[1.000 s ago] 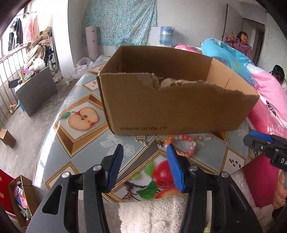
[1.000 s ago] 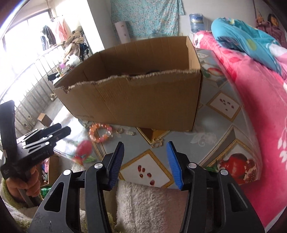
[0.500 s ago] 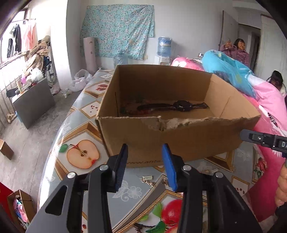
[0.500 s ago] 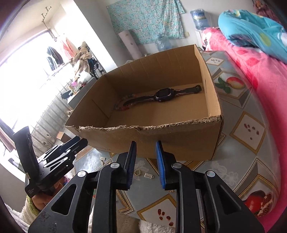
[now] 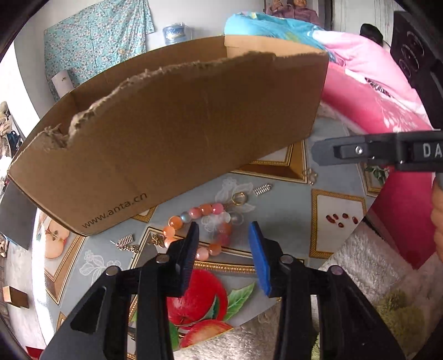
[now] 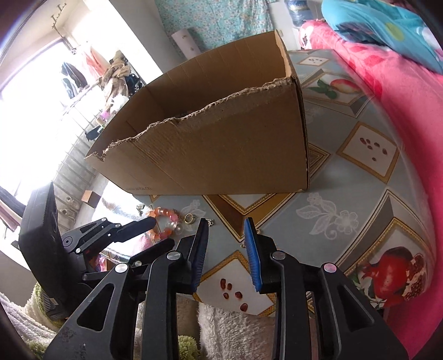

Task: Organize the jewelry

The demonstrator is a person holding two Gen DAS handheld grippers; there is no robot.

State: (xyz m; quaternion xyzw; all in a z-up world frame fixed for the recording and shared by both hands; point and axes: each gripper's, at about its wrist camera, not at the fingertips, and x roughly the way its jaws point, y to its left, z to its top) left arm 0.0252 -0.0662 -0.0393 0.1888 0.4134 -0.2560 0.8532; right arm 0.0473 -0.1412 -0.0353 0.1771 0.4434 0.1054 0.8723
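A bracelet of orange and pink beads (image 5: pixel 206 210) lies on the table in front of a torn cardboard box (image 5: pixel 177 138). My left gripper (image 5: pixel 223 229) hangs just over it with its jaws closing. The bracelet's right side shows between the fingertips, and the pads are not pressing on it. A gold ring (image 5: pixel 238 198) and small metal charms (image 5: pixel 126 243) lie close by. My right gripper (image 6: pixel 226 222) hovers over the table further right, its jaws opening with nothing between them. A tiny charm (image 6: pixel 210 222) sits by its left fingertip. The box's (image 6: pixel 221 155) inside is hidden.
The table (image 5: pixel 290 221) wears a fruit-patterned cloth, and its near edge is close under both grippers. A bed with a pink blanket (image 5: pixel 373 91) runs along the right side. A person (image 5: pixel 293 8) sits far back. A floor with clutter lies to the left.
My left gripper has dropped from looking into the box, where a watch lay, to just above the bracelet, rolling and narrowing its jaws. The right gripper sank lower and its jaws spread slightly.
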